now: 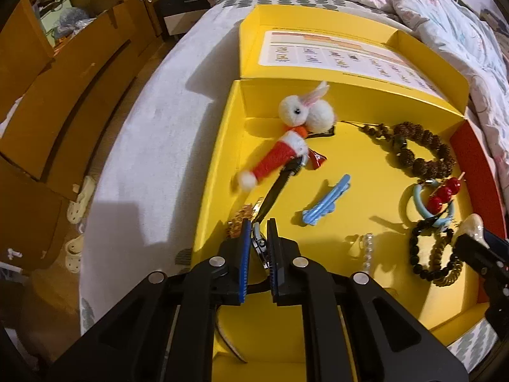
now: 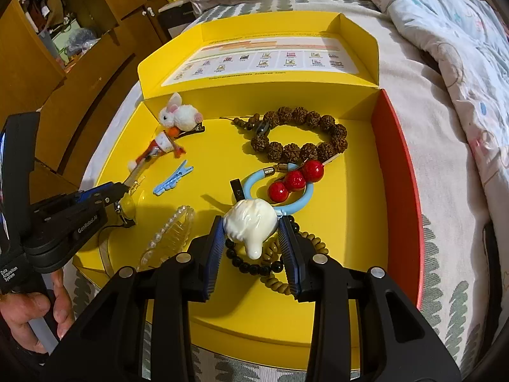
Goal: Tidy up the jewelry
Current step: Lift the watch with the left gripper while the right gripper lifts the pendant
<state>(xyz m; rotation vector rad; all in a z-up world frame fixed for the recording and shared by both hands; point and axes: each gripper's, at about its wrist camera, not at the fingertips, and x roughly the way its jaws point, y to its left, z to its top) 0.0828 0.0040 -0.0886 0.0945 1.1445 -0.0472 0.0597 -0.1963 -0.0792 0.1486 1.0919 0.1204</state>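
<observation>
A: What can't you make out?

B: The printed chart [image 2: 264, 60] inside the yellow box's lid [image 2: 359, 31]: its icons and lines are too small to read. The watch [image 1: 259, 248] sits mostly hidden between the left gripper's [image 1: 258, 232] fingers [image 1: 244, 254]; only a sliver of case and its black strap [image 1: 276, 191] show.

A: And on the right?

B: The white shell [image 2: 249, 226] covers part of the black bead bracelet [image 2: 254, 265] and the coiled olive band [image 2: 280, 283]. The right gripper's [image 2: 251, 245] fingers [image 2: 211, 254] hide more of both.

A: Anything cut off?

B: The person's hand [image 2: 28, 318] runs off the lower left edge, and the wardrobe's [image 1: 57, 95] clutter is blurred.
</observation>
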